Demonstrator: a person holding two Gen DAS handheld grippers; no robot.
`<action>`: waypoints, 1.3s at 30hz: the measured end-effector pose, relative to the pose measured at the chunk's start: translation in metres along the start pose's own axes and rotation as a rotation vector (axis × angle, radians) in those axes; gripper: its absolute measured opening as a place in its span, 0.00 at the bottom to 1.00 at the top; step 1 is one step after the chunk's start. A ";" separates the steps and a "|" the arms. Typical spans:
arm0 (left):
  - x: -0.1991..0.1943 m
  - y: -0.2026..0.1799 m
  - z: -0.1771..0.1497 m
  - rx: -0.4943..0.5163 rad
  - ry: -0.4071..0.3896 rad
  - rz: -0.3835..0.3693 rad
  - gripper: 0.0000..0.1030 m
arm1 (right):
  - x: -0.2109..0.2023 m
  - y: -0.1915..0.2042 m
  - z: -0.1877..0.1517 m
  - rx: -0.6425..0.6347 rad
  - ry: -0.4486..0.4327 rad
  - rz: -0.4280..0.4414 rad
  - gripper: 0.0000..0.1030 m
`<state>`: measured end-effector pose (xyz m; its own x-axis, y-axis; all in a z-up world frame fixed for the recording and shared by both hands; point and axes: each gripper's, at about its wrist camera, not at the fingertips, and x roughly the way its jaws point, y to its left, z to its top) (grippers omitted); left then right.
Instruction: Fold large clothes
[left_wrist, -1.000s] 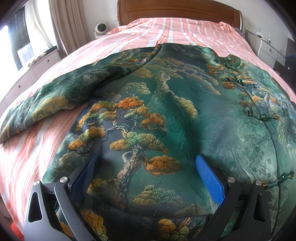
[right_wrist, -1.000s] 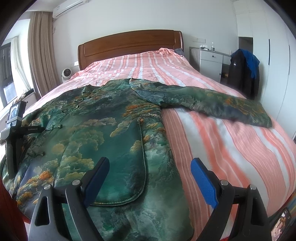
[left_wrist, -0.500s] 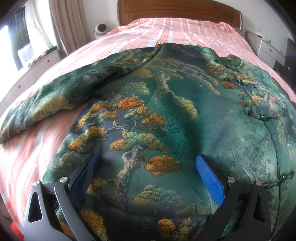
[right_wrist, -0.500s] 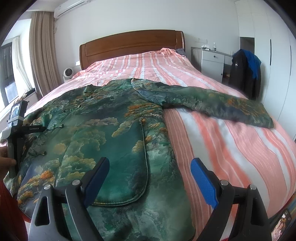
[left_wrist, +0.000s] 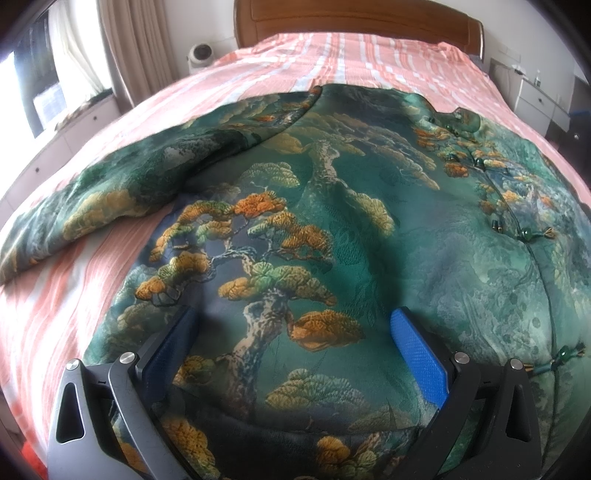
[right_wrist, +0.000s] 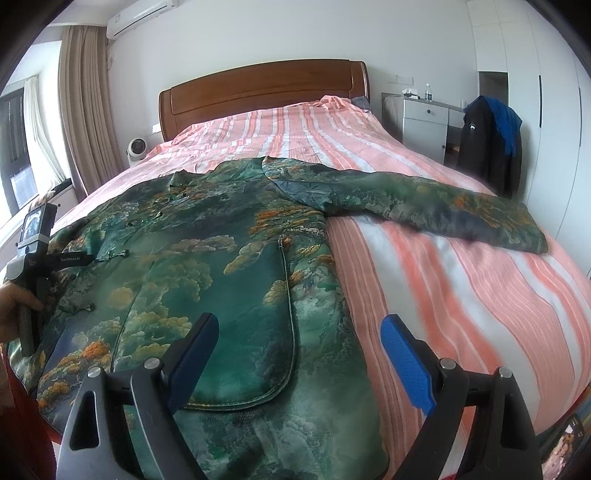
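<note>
The jacket (right_wrist: 207, 266) lies spread flat on the bed (right_wrist: 461, 295), across its foot end, collar toward the headboard (right_wrist: 264, 96). One sleeve (right_wrist: 424, 199) stretches out sideways over the bedcover toward the wardrobe side; the other sleeve (left_wrist: 122, 192) reaches out toward the window side. The left hand-held gripper (left_wrist: 291, 332) hangs over the jacket's front, beside the row of buttons (left_wrist: 528, 234). The right hand-held gripper (right_wrist: 299, 339) hangs above the pocket (right_wrist: 251, 332), near the hem. Behind the bed's far corner stands a nightstand (right_wrist: 424, 122), and a chair (right_wrist: 487, 147) draped with clothes stands right of it. A small fan (right_wrist: 136, 147) sits beside the headboard, by the curtain (right_wrist: 85, 110).
</note>
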<state>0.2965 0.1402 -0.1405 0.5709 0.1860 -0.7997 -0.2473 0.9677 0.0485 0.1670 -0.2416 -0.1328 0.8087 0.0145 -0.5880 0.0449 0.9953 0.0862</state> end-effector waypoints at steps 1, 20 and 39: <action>0.000 0.001 0.002 -0.002 0.011 -0.013 1.00 | 0.000 0.000 0.000 0.001 0.000 0.000 0.86; -0.081 0.006 -0.005 0.096 -0.022 -0.044 1.00 | -0.005 -0.007 0.001 0.041 -0.016 0.011 0.86; -0.184 0.026 -0.074 0.022 -0.275 -0.180 1.00 | -0.011 0.014 -0.001 -0.058 -0.028 0.016 0.87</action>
<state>0.1274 0.1191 -0.0364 0.7946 0.0481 -0.6052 -0.1082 0.9921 -0.0632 0.1577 -0.2277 -0.1259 0.8250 0.0287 -0.5645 -0.0018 0.9988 0.0482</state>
